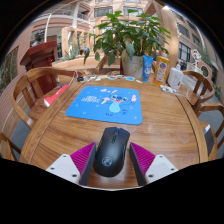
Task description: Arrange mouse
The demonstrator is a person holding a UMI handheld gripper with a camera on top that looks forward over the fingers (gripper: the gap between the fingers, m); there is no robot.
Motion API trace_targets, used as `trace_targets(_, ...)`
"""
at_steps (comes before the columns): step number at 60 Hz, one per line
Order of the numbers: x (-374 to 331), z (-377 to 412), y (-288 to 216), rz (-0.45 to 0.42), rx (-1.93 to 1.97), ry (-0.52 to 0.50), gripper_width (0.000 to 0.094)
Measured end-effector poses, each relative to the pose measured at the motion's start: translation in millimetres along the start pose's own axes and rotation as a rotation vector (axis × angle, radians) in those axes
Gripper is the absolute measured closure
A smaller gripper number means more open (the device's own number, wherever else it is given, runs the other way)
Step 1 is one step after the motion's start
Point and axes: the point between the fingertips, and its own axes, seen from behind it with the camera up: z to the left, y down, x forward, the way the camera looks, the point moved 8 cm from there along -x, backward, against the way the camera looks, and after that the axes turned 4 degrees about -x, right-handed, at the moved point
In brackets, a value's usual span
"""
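Observation:
A black computer mouse sits between my gripper's fingers at the near edge of the round wooden table. My gripper is shut on the mouse, with the pink pads pressing on both of its sides. A blue mouse mat with small printed figures lies flat on the table just beyond the mouse. I cannot tell whether the mouse rests on the wood or is lifted slightly.
A large potted plant stands at the table's far side. Several small bottles and white items are at the far right. Wooden chairs stand at the left and right.

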Motion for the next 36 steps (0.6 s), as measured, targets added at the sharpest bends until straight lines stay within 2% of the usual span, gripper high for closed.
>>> trace_targets(3, -2.1, -1.4, 1.6, 0.008, 0.035, 0.017, 0.0257)
trace_targets(9, -1.9, 3.5, 0.4, 0.005, 0.097, 0.057, 0.0189)
trace_targets(17, 4.8, 10.1, -4.3, -0.009, 0.078, 0.131, 0.0201)
trace_targets(23, 6.8, 12.5, -6.1, -0.003, 0.129, 0.147, 0.0248)
trace_targets(29, 8.5, 7.7, -6.7, -0.014, 0.148, 0.177, 0.0438)
trace_targets(36, 7.7, 8.4, -5.6, -0.026, 0.132, 0.179, 0.0501)
